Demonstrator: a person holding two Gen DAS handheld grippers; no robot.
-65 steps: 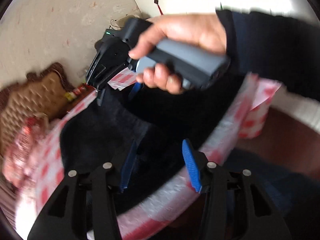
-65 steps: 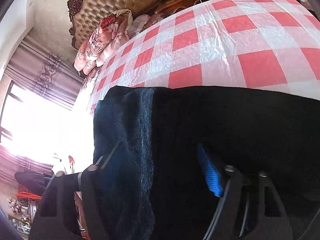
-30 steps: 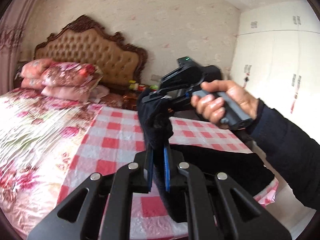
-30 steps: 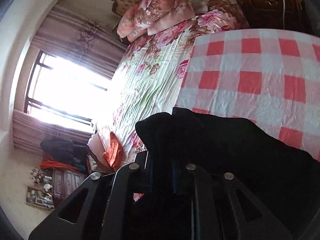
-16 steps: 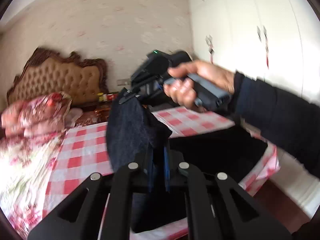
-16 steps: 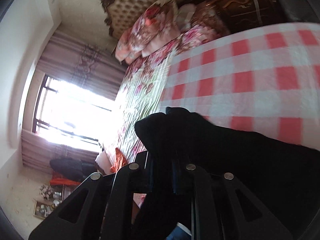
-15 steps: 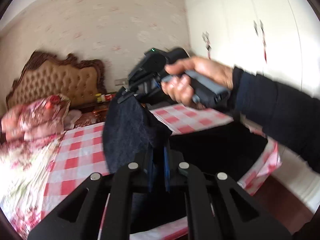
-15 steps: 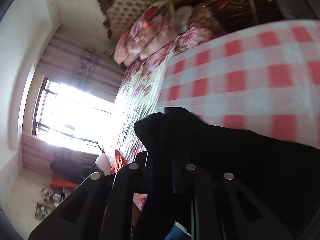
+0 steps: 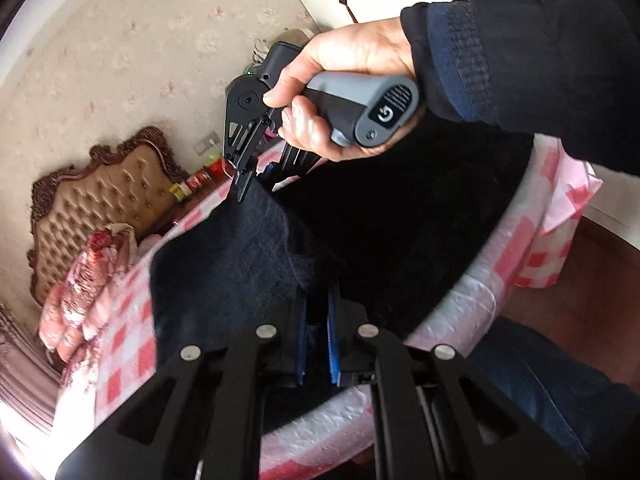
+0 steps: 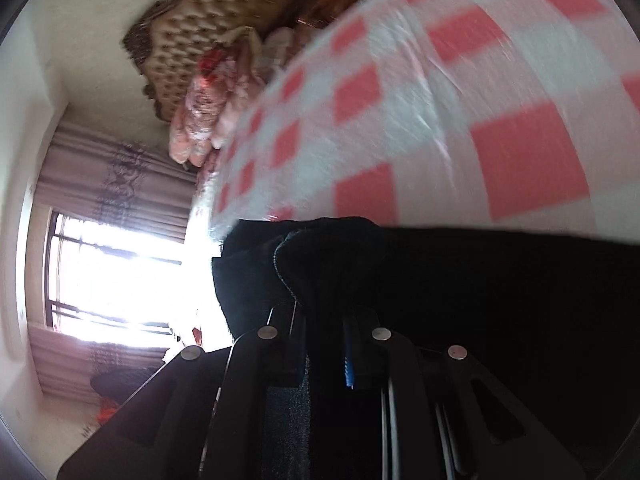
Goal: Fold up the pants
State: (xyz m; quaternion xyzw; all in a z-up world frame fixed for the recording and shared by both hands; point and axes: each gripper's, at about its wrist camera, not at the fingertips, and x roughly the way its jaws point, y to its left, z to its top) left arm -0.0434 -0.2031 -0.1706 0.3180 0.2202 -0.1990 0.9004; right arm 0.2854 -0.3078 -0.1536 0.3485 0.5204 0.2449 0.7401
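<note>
L claw (image 9: 317,336) clamped on black pants (image 9: 224,264), R claw (image 9: 256,178) pinching same pants edge, checked bench (image 9: 472,304) below, bed headboard (image 9: 100,196) behind

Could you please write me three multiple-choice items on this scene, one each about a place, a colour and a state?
1. Where does the bulk of the black fleece pants lie?
A. on the red-and-white checked tablecloth
B. on the floor
C. on the bed

2. What colour are the left tool pads?
A. red
B. blue
C. yellow

3. What state is the right tool in?
A. open and empty
B. lying on the cloth
C. shut on the pants

Answers: 1 A, the dark fabric spreads over the checked cloth; 2 B, blue strips flank the pinched fabric; 3 C, fabric bunches between its closed fingers.
</note>
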